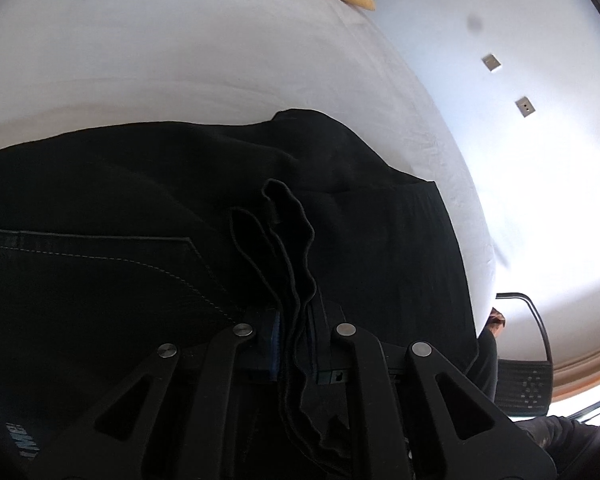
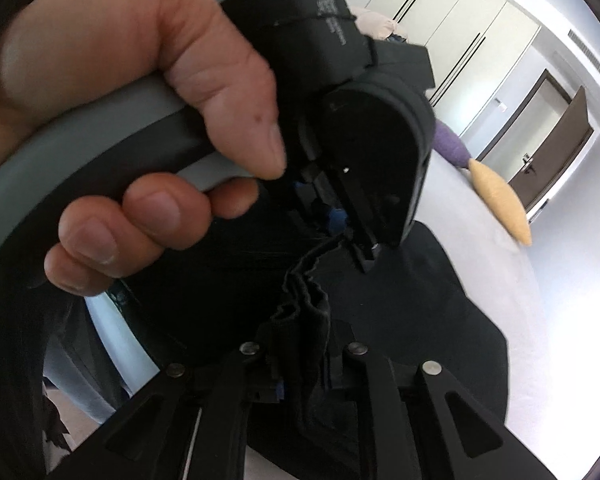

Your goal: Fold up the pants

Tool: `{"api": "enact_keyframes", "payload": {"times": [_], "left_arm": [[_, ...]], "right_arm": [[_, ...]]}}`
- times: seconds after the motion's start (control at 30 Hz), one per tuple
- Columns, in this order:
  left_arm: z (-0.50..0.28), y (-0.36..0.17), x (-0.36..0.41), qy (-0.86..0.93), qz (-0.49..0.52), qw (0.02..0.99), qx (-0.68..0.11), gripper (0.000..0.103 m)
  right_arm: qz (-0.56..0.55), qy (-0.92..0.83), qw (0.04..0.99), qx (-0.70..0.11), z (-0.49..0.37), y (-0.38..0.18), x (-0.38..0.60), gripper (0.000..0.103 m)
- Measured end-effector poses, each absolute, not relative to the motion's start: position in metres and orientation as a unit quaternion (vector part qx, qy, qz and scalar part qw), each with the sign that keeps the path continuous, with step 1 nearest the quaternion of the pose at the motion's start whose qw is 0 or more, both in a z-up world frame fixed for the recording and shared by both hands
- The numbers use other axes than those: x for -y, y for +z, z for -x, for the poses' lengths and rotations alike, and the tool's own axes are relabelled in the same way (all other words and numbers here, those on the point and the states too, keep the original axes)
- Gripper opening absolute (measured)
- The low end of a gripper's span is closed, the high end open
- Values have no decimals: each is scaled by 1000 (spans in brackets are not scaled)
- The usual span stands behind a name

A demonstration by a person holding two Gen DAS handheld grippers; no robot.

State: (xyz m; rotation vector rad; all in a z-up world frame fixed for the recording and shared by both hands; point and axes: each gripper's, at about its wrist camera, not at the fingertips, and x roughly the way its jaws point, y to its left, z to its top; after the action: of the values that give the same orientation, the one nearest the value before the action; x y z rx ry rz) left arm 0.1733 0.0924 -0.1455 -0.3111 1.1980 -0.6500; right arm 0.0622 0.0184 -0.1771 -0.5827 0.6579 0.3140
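Pants (image 1: 140, 240) pinched by 2 grippers — left gripper (image 1: 294, 344), right gripper (image 2: 300, 364)

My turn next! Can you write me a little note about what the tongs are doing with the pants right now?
Left tongs: shut on a bunched edge of the black pants.
Right tongs: shut on another bunched edge, right beside the left hand.
Pants: mostly spread on the white bed, pocket stitching showing; the gripped edges are lifted. A yellow pillow lies further off.
Done: both edges gripped.
Left: probably carry both edges across, lay them down, smooth, then fold again.
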Motion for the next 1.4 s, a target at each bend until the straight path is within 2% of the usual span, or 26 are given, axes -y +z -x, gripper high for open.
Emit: {"api": "enact_keyframes", "payload": {"times": [0.1,0.23,0.27,0.4,0.43,0.53,0.67,0.83,0.97,1.0,1.03,1.07,1.4], "left_arm": [[-170,-139,-93,-288,128,774,-549,15],[-163,-113,-95,-231,59,816,-527,18],[-162,-109,-99,-208,45,826,-521,18],[-140,-85,-93,-188,13,862,-471,18],[-129,-80,-80,-190,-12,870,-455,18],[-104,-85,-42,-204,-72,871,-441,18],[-94,-124,-22,-207,-106,847,-478,18],[-79,-139,-8,-192,-163,856,-452,17],[-79,-145,-2,-185,-166,858,-451,17],[-80,-146,-4,-187,-158,858,-452,17],[-83,-149,-5,-188,-154,858,-453,17],[-83,-150,-6,-189,-153,858,-452,17],[-79,-150,-9,-186,-145,861,-450,17]], "right_arm": [[242,175,896,-327,-58,-173,0,41],[137,227,896,-357,-50,-150,52,43],[109,242,892,-367,-50,-145,64,42],[-41,271,881,-386,-59,-123,149,20],[-78,268,876,-393,-64,-122,171,18],[-207,277,842,-414,-93,-124,246,18],[-270,265,826,-417,-122,-131,301,18],[-368,272,776,-434,-167,-162,344,18],[-387,242,758,-466,-197,-199,348,18],[-388,234,755,-475,-195,-208,347,14],[-390,229,750,-483,-195,-216,349,3],[-393,229,748,-484,-192,-222,348,2],[-394,270,725,-496,-111,-230,314,2]]}}
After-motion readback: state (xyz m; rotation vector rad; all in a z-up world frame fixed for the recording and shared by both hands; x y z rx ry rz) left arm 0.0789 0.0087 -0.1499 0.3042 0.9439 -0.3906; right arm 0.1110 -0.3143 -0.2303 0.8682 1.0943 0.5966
